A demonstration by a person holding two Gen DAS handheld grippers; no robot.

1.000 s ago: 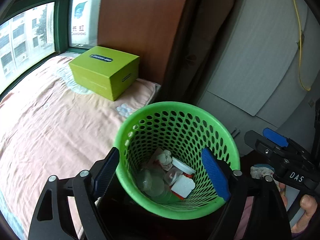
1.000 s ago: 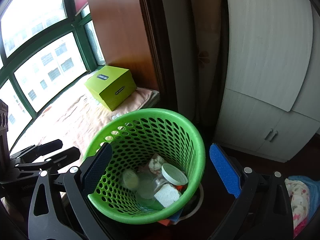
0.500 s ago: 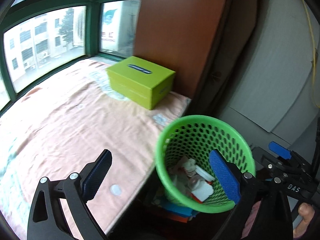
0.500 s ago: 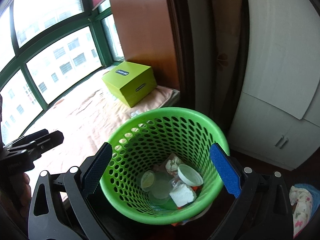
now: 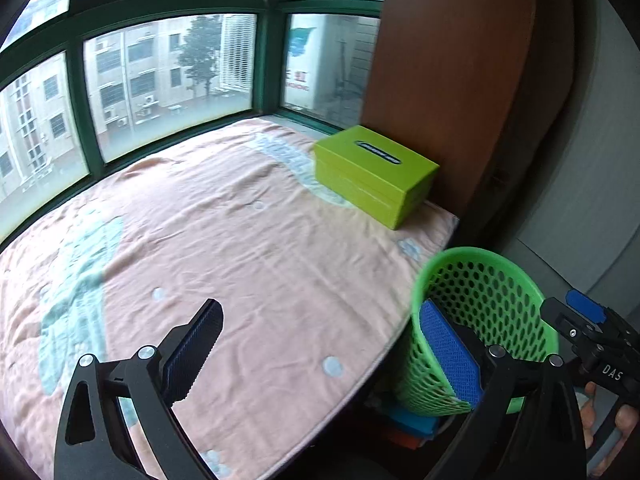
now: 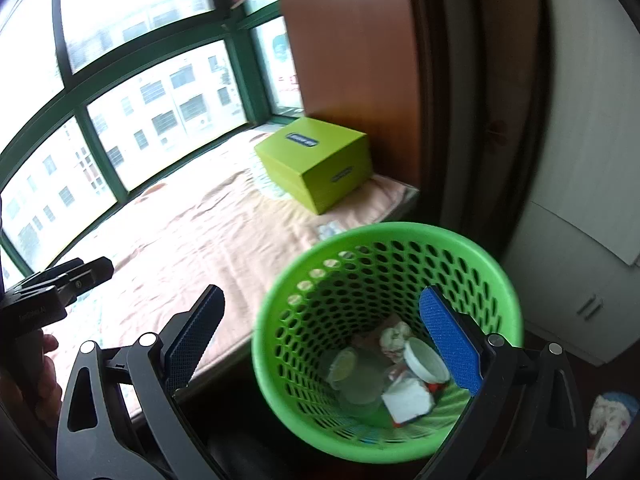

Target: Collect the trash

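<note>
L gripper (image 5: 320, 354): jaws spread, just been opening, nothing between; held over bed (image 5: 240, 248).
R gripper (image 6: 324, 336): jaws wide, empty, above green mesh bin (image 6: 496, 264).
Trash (image 6: 400, 372): lids, cups, wrappers seen in bin bottom.
Left: no loose trash spotted on bed; prob. near done.
Room: bin tucked at bed edge; green box (image 5: 376, 176) by wood panel.

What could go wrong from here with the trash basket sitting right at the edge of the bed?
The green basket stands beside the bed edge, and both the left gripper and right gripper are open near it; a careless swing might tip it, spilling the cups and lid. The green box might get mistaken for trash.
</note>
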